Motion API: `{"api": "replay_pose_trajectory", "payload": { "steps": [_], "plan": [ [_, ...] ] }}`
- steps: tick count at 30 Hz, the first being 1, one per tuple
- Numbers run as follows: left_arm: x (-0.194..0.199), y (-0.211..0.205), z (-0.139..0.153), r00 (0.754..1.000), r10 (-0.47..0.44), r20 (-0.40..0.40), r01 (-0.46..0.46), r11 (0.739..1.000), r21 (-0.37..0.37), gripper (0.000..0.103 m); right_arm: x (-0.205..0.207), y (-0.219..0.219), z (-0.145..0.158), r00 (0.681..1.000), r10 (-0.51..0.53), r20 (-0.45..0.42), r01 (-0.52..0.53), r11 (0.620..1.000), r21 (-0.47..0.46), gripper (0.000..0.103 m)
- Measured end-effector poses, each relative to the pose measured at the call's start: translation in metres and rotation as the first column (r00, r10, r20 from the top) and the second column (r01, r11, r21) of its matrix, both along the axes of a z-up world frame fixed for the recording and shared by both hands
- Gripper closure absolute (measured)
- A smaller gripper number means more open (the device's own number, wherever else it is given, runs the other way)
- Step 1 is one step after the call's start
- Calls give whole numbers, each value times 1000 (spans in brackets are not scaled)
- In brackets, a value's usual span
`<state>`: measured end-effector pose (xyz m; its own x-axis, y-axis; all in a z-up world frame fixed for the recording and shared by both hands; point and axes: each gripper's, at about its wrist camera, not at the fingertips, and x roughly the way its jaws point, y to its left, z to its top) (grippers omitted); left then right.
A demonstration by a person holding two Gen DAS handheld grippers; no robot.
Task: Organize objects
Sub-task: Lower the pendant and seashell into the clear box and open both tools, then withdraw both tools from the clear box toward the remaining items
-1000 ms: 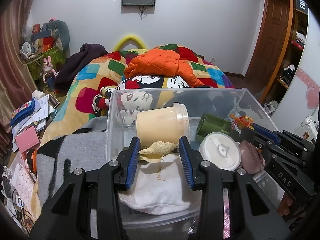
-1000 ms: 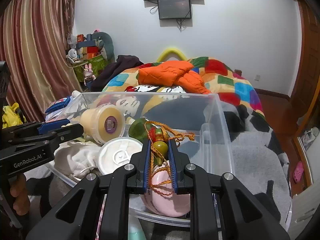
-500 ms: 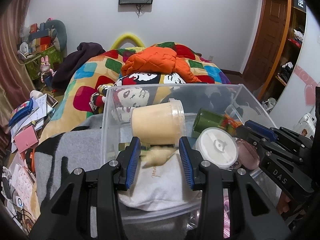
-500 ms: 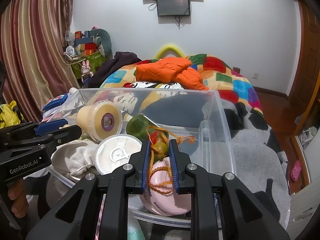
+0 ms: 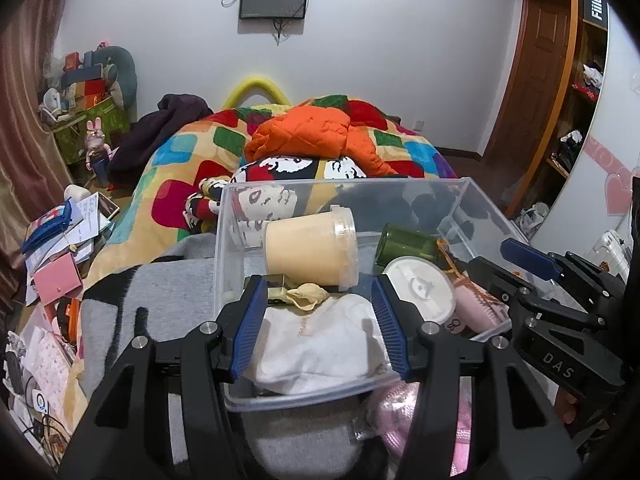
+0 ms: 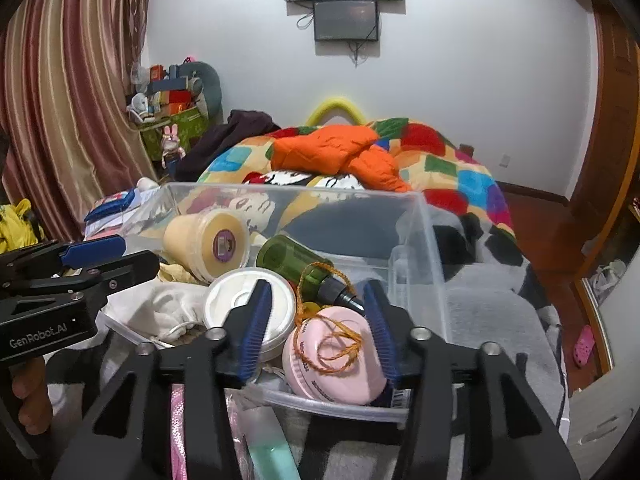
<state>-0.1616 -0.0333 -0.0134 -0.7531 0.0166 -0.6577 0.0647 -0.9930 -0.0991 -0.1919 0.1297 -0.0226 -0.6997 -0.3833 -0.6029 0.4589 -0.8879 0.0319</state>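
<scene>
Clear plastic bin sits on a grey blanket at the foot of the bed, and it's pretty stuffed. Left gripper hangs over the near edge with its jaws spread wide, blue pads not touching anything; a small seashell lies loose between them on top of a white cloth pouch. Right gripper is also wide open and holding nothing, its fingers straddling a pink round case with an orange tasseled cord draped across it. The cord runs up to a little dark bottle neck just above the case.

Rest of the bin: a beige tub tipped on its side at the back, a green cup lying on its side next to it, and a white round lid wedged between the pouch and the pink case. Everything's crammed toward the near-left; the far-right part of the bin shows bare plastic floor.

Beyond it, a patchwork quilt with an orange puffer jacket dumped on top.
</scene>
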Motion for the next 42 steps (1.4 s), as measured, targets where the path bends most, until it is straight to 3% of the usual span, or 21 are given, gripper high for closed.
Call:
{"api": "replay_pose_trajectory", "payload": {
  "steps": [4, 6, 8, 9, 10, 24, 32, 42],
  "plan": [
    [8, 1, 6, 1000, 8, -11, -8, 1000, -4, 47, 7, 3, 7, 1000, -2, -11, 2, 1000, 1, 56],
    [12, 1, 8, 1000, 11, -13, -11, 1000, -1, 47, 11, 4, 9, 1000, -6, -15, 6, 1000, 0, 46],
    [15, 2, 9, 1000, 18, -9, -18, 1000, 0, 37, 15, 8, 12, 999, -21, -31, 20, 1000, -7, 31],
    [16, 2, 10, 1000, 24, -12, -24, 1000, 1, 26, 18, 9, 14, 999, -26, -39, 26, 1000, -12, 29],
    [20, 2, 11, 999, 33, -21, -33, 999, -1, 21, 21, 11, 15, 999, -31, -44, 30, 999, -14, 28],
    [45, 24, 11, 1000, -10, 10, 10, 1000, 4, 21, 45, 37, 21, 997, -59, -50, 58, 998, -29, 27],
    [53, 48, -11, 995, -56, 78, 56, 998, 6, 21, 60, 50, 13, 998, -58, -40, 58, 998, -1, 27],
    [49, 78, -39, 977, -129, 169, 119, 991, 68, 21, 67, 68, -5, 996, -85, -14, 85, 995, 43, 27]
  ]
}}
